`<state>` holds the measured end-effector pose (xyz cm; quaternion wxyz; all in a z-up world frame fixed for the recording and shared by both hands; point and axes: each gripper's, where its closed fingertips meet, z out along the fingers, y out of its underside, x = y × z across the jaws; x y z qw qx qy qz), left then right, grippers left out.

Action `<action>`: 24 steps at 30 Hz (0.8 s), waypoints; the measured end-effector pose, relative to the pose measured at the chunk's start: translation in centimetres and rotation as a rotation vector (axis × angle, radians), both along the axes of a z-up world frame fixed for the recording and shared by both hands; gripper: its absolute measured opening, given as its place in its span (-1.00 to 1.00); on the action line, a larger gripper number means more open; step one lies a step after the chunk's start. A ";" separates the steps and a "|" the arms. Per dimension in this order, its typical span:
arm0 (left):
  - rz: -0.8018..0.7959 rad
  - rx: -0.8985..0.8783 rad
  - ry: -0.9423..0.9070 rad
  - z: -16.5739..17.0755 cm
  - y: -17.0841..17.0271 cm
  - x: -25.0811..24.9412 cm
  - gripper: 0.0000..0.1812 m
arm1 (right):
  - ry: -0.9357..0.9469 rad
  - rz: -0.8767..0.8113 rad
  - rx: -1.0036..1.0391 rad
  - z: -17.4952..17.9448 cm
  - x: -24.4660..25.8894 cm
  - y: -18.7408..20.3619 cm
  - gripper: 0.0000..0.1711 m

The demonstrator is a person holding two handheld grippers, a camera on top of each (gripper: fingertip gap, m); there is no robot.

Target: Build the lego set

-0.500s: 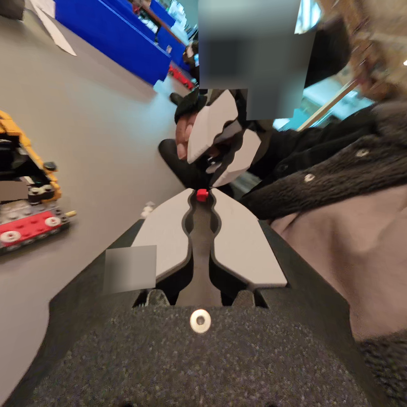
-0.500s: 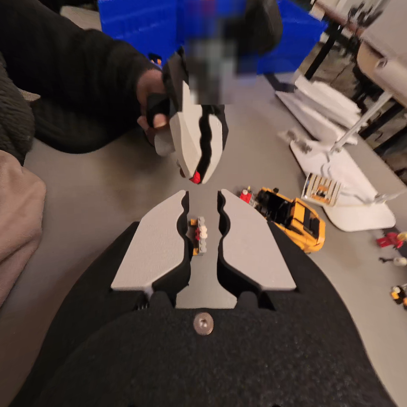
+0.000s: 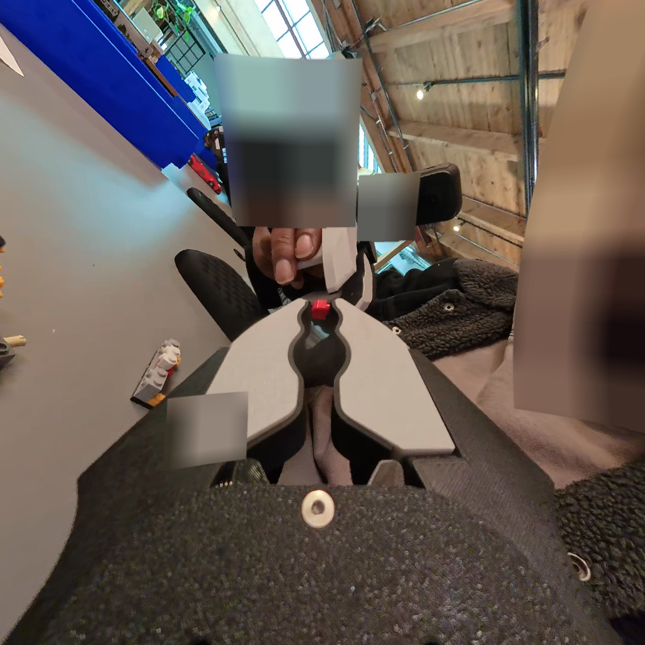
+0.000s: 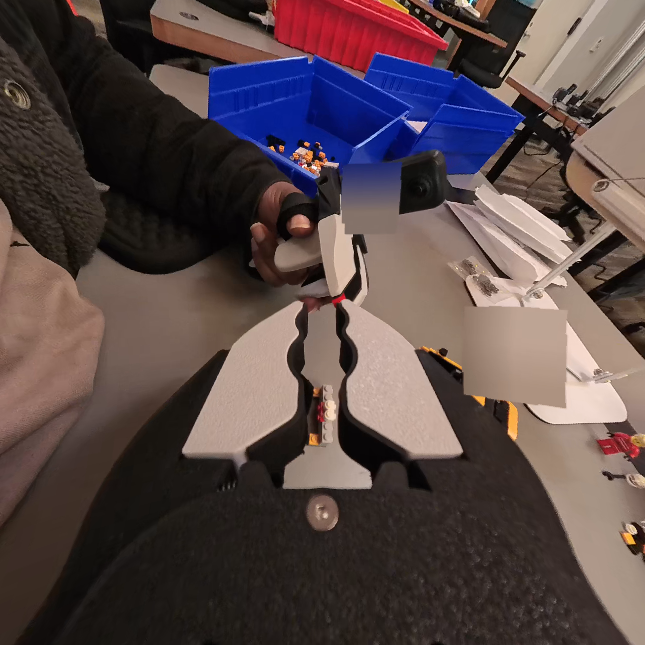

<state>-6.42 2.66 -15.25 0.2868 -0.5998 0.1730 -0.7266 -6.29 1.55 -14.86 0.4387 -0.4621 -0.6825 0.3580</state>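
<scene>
I've got the left gripper (image 3: 319, 307) pinching a tiny red lego piece (image 3: 320, 310) right at its fingertips, held up in the air over the table edge, near my lap. The right gripper (image 4: 321, 307) is spread, nothing between its fingers, w/ its tips nearly touching the left's tips and the red piece (image 4: 338, 300), so this looks like a hand-over or a re-grip.

What could go wrong: the piece is small and only the very tips have it. If the right one nudges it before closing, it could twist or pop out & drop onto my lap or the floor, prob hard to find. If I let go w/ the left before the right has a firm pinch, same result. Can't tell which way the stud faces from the right wrist view, so it might get grabbed in a bad orientation for pressing on.

The red piece itself: bright red, blocky, roughly square face, about as wide as the gap at the tips. The small grey sub-assembly (image 4: 324, 415) lies flat on the grey table (image 4: 174, 314) below the right gripper: a grey studded strip w/ white round bits, a red bit and orange underneath. The orange-black lego car (image 4: 502, 412) sits just beside it to the right, partly hidden. Loose pieces are in the blue bin (image 4: 307, 115) farther back.
</scene>
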 end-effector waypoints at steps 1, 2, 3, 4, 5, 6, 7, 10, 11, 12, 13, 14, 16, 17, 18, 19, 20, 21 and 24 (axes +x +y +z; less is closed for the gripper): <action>-0.002 -0.001 -0.009 0.1 0.0 0.0 -0.90 | 0.005 0.002 -0.003 0.2 0.0 -0.1 -0.83; -0.004 -0.001 -0.018 0.2 0.0 -0.1 -0.90 | 0.008 0.003 -0.002 0.3 -0.1 -0.1 -0.84; -0.009 -0.001 -0.028 0.3 -0.1 -0.1 -0.89 | 0.007 0.003 0.000 0.4 -0.2 0.0 -0.84; -0.014 -0.002 -0.036 0.4 -0.2 -0.1 -0.89 | 0.009 -0.001 0.008 0.5 -0.3 0.1 -0.84; -0.020 -0.003 -0.042 0.5 -0.3 0.0 -0.89 | 0.009 -0.003 0.018 0.6 -0.3 0.1 -0.84; -0.025 -0.004 -0.047 0.6 -0.3 0.0 -0.89 | 0.003 -0.001 0.029 0.6 -0.4 0.2 -0.84; -0.030 -0.005 -0.051 0.6 -0.4 0.1 -0.89 | -0.005 0.002 0.045 0.5 -0.5 0.1 -0.84; -0.048 -0.002 -0.053 0.7 -0.8 0.3 -0.90 | -0.022 0.010 0.099 0.3 -0.8 0.0 -0.84; -0.054 -0.001 -0.053 0.7 -0.9 0.4 -0.90 | -0.031 0.012 0.110 0.1 -0.8 0.0 -0.84; -0.059 0.000 -0.053 0.7 -1.0 0.5 -0.89 | -0.038 0.013 0.125 0.0 -0.9 0.0 -0.86; -0.064 0.000 -0.051 0.7 -1.1 0.6 -0.89 | -0.043 0.016 0.139 -0.1 -1.0 -0.1 -0.90; -0.066 0.000 -0.051 0.7 -1.1 0.6 -0.89 | -0.044 0.019 0.152 -0.1 -1.0 -0.1 -0.91; -0.065 0.000 -0.049 0.7 -1.1 0.6 -0.90 | -0.051 0.022 0.166 -0.2 -0.9 0.0 -0.91; -0.061 0.007 -0.042 0.7 -1.1 0.6 -0.90 | -0.053 0.026 0.165 -0.2 -0.9 0.0 -0.91; -0.048 0.019 -0.035 0.7 -1.0 0.5 -0.90 | -0.056 0.036 0.159 -0.2 -0.8 -0.1 -0.91; -0.026 0.034 -0.025 0.7 -0.7 0.3 -0.86 | -0.065 0.045 0.149 -0.3 -0.6 0.0 -0.91; -0.003 0.055 0.009 0.4 -0.4 0.0 -0.80 | -0.079 0.046 0.147 -0.5 -0.4 0.3 -0.91; 0.022 0.094 0.092 -0.5 0.0 -0.1 -0.76 | -0.096 0.048 0.148 -0.7 -0.1 0.6 -0.91; 0.107 0.276 0.478 -4.7 0.9 -0.4 -0.77 | -0.178 0.059 0.156 -2.1 1.0 1.7 -0.91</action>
